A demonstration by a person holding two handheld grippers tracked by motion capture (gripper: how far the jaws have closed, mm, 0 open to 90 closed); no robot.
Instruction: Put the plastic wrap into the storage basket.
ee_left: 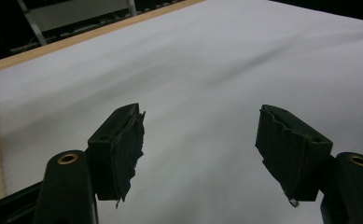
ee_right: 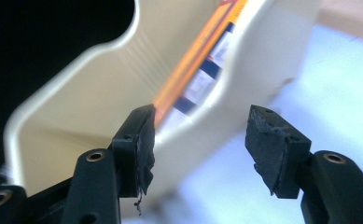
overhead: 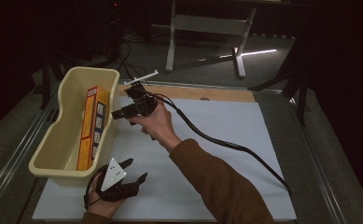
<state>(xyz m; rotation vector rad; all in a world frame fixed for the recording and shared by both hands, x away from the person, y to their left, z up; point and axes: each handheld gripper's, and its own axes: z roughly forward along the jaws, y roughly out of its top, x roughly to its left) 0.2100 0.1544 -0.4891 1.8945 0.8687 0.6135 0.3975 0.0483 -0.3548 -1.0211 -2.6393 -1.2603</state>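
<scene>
A cream plastic bin [overhead: 62, 140] stands at the table's left. An orange and yellow box [overhead: 91, 126] stands on edge inside it, leaning on the right wall. My right gripper [overhead: 117, 113] is held just outside the bin's right rim and points left at it. In the right gripper view the right gripper [ee_right: 200, 140] is open and holds nothing, with the bin [ee_right: 90, 107] and the box [ee_right: 202, 60] close ahead. My left gripper [overhead: 137, 169] rests near the table's front by the bin's near corner. In the left gripper view it [ee_left: 200, 140] stands open over bare white mat.
A white mat [overhead: 226, 140] covers the table, with a wooden strip [overhead: 207, 93] along its far edge. The right gripper's black cable [overhead: 235, 147] runs across the mat to the right. A white table frame [overhead: 207, 28] stands on the floor beyond.
</scene>
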